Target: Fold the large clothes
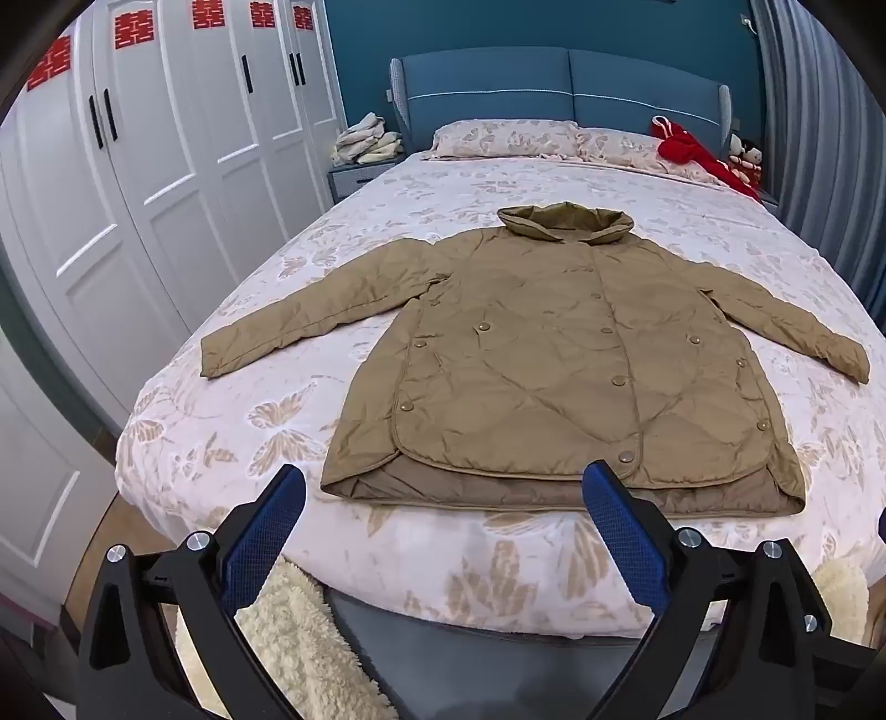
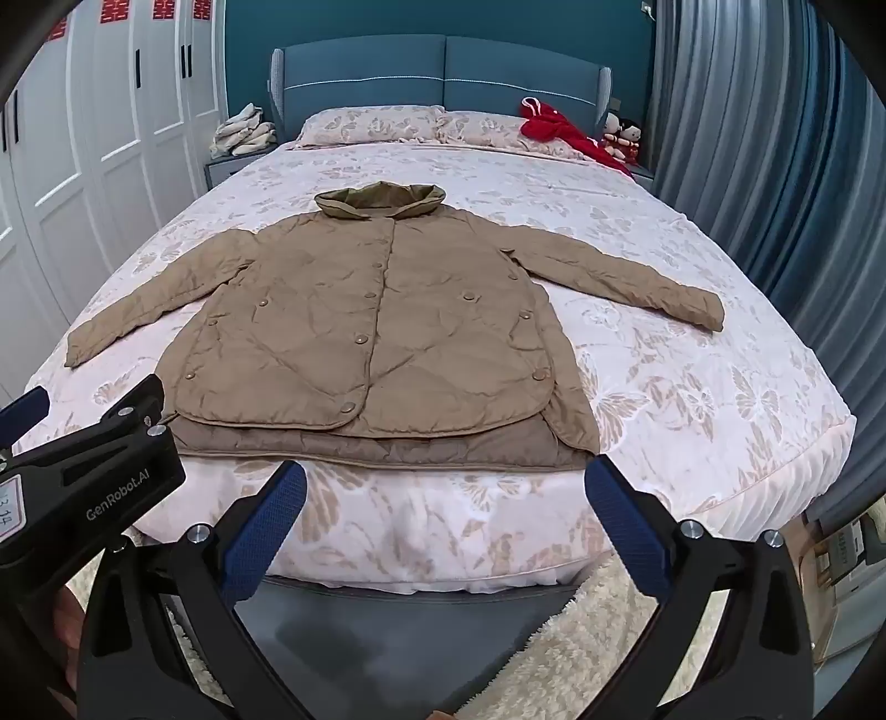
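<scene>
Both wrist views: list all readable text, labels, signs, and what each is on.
"GenRobot.AI": white print on the black body of the left gripper, seen in the right wrist view.
"314", partly cut off: small red-edged sticker on the same gripper; reading uncertain.
"囍" (double happiness): red paper signs on the white wardrobe doors.
Box label at the right edge of the right wrist view: too blurred to read.
Jacket: no text visible.

A bed (image 1: 232,443) with a pale cover printed in tan butterflies carries everything. A tan quilted jacket (image 1: 554,360) lies flat on it, front up, snaps closed, both sleeves spread outward, hem near the foot edge. Two matching pillows (image 1: 504,138) rest against the headboard, and something red (image 1: 692,152), perhaps a garment, lies by the far pillow.
</scene>
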### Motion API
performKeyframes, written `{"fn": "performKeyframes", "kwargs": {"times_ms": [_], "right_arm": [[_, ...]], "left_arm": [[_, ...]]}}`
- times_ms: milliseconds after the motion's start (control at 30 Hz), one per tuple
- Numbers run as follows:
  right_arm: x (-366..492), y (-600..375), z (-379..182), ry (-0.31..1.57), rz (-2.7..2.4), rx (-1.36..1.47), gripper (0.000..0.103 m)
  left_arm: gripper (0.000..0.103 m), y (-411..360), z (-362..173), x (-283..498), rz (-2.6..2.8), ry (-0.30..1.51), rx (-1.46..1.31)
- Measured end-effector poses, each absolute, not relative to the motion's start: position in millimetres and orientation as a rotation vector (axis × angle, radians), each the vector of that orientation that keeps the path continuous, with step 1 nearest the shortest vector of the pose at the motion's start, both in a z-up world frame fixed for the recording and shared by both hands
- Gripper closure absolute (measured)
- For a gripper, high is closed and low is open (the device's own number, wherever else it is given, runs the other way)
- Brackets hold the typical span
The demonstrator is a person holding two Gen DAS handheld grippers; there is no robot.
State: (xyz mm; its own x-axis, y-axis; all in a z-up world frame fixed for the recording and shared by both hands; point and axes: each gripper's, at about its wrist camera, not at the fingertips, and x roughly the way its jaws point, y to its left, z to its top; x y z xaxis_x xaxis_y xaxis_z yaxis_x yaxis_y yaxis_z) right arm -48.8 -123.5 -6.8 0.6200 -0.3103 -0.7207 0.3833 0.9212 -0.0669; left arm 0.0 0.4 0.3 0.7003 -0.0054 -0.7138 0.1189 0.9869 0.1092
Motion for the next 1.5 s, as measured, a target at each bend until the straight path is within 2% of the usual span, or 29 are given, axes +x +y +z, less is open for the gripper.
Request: {"fn": "performKeyframes", "kwargs": {"times_ms": [1500], "right_arm": [[-50, -123, -4, 0.798, -0.393, 0.107, 0.005]], "left_arm": [[0.005, -3, 9, -6, -0.08, 0.762, 0.162]]}}
